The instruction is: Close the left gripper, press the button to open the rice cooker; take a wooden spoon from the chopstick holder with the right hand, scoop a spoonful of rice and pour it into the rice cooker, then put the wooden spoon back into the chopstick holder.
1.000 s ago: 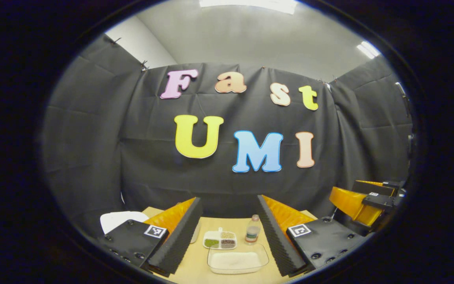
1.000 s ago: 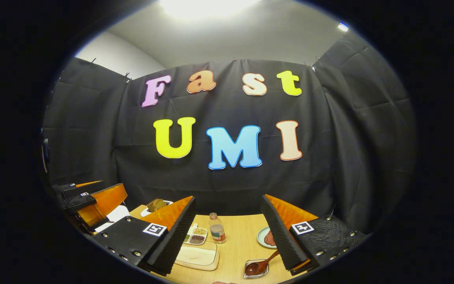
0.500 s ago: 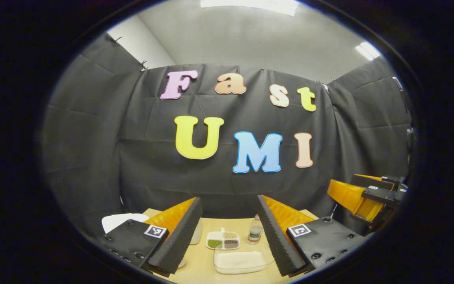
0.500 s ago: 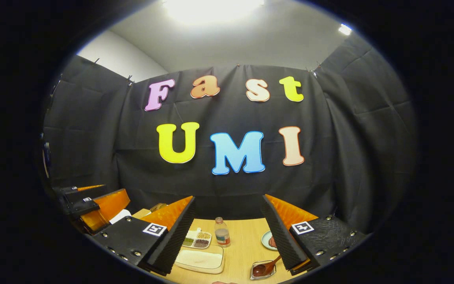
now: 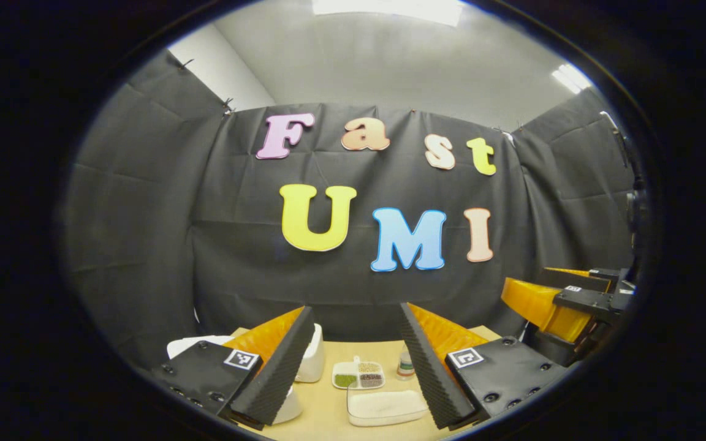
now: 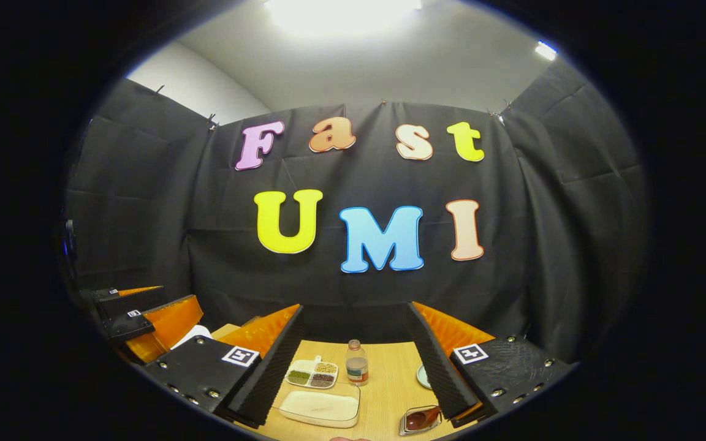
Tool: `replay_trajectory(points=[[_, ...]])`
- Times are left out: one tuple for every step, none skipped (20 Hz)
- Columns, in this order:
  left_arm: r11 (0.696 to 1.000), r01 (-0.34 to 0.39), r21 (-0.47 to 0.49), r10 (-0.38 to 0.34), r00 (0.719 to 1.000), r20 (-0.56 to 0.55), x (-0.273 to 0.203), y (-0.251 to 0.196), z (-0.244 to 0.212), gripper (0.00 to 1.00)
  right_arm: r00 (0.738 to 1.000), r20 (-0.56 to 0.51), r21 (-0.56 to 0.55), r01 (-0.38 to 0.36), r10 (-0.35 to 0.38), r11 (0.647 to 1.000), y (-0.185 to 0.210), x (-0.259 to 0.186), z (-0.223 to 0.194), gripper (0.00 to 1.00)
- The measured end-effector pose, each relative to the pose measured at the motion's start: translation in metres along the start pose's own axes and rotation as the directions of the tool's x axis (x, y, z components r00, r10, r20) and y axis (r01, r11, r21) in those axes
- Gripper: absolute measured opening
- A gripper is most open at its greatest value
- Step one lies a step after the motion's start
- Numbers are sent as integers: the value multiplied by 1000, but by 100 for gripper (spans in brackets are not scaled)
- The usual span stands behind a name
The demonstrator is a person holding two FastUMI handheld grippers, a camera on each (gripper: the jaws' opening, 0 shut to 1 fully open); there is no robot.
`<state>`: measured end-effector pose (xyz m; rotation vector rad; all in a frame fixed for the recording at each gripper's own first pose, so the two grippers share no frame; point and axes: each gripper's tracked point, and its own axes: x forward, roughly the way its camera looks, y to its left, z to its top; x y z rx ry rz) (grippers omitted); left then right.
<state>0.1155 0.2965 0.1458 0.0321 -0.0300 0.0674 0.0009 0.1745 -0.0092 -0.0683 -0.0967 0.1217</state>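
Observation:
In the left gripper view the white rice cooker (image 5: 314,362) stands on the wooden table (image 5: 328,416), partly hidden behind my near-side finger. My left gripper (image 5: 356,308) is held open above the table, nothing between its fingers. A clear tray of white rice (image 5: 385,407) lies ahead of it. In the right gripper view my right gripper (image 6: 355,306) is open too, with the rice tray (image 6: 319,407) ahead. A dark wooden spoon in a small clear dish (image 6: 420,419) peeks out beside its right finger. The left gripper (image 6: 144,315) hovers farther off at the left.
A divided dish of beans and grains (image 5: 358,375) and a small bottle (image 5: 406,362) stand behind the rice tray. A plate (image 6: 421,376) lies at the right, half hidden by a finger. The other gripper (image 5: 564,303) hovers at the right of the left gripper view. Black cloth walls close in.
Both views have swung left, so table objects shift right. The rice cooker has come out beside the left gripper's finger. The spoon's handle has slid behind the right gripper's finger. Both stay open.

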Motion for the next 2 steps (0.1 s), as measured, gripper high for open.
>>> replay_trajectory(points=[[1000,-8,-3,8,1000,-5,0,-1,0,96,1000,4,-1,-12,12,1000,1,2,0,99],[999,-32,-9,32,999,-8,1,1,0,96,1000,6,-4,-23,23,1000,0,3,1,99]])
